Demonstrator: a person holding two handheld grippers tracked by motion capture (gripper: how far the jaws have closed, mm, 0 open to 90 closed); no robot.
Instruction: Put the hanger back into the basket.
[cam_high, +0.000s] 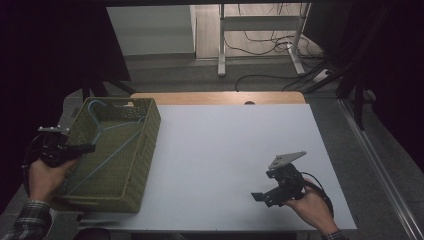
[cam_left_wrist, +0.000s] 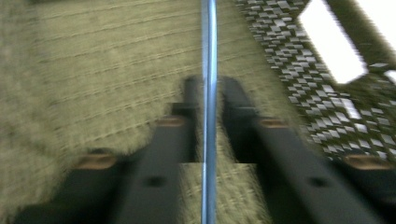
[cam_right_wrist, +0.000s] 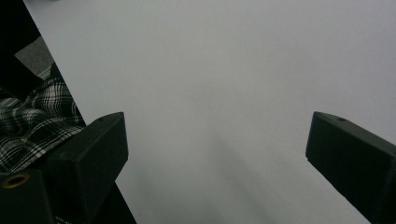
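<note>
An olive-green woven basket (cam_high: 145, 150) stands at the left end of the white table (cam_high: 225, 145). A light-blue wire hanger (cam_high: 112, 127) lies inside it. My left gripper (cam_high: 91, 147) reaches over the basket's left wall, pointing into it. In the left gripper view the blurred blue hanger wire (cam_left_wrist: 208, 37) runs straight up between the jaws of the left gripper (cam_left_wrist: 210, 86). The jaws stand a little apart on either side of it, above the basket floor (cam_left_wrist: 93, 70). My right gripper (cam_high: 257, 196) rests low at the table's front right, open wide (cam_right_wrist: 217, 135) with only white table (cam_right_wrist: 210, 56) between its fingers.
The basket's mesh wall (cam_left_wrist: 299, 70) rises at the right of the left gripper view. A plaid sleeve (cam_right_wrist: 32, 116) sits beside the right gripper. Beyond the table's wooden back edge (cam_high: 220, 97) stand white desk legs (cam_high: 221, 45) and floor cables (cam_high: 260, 77).
</note>
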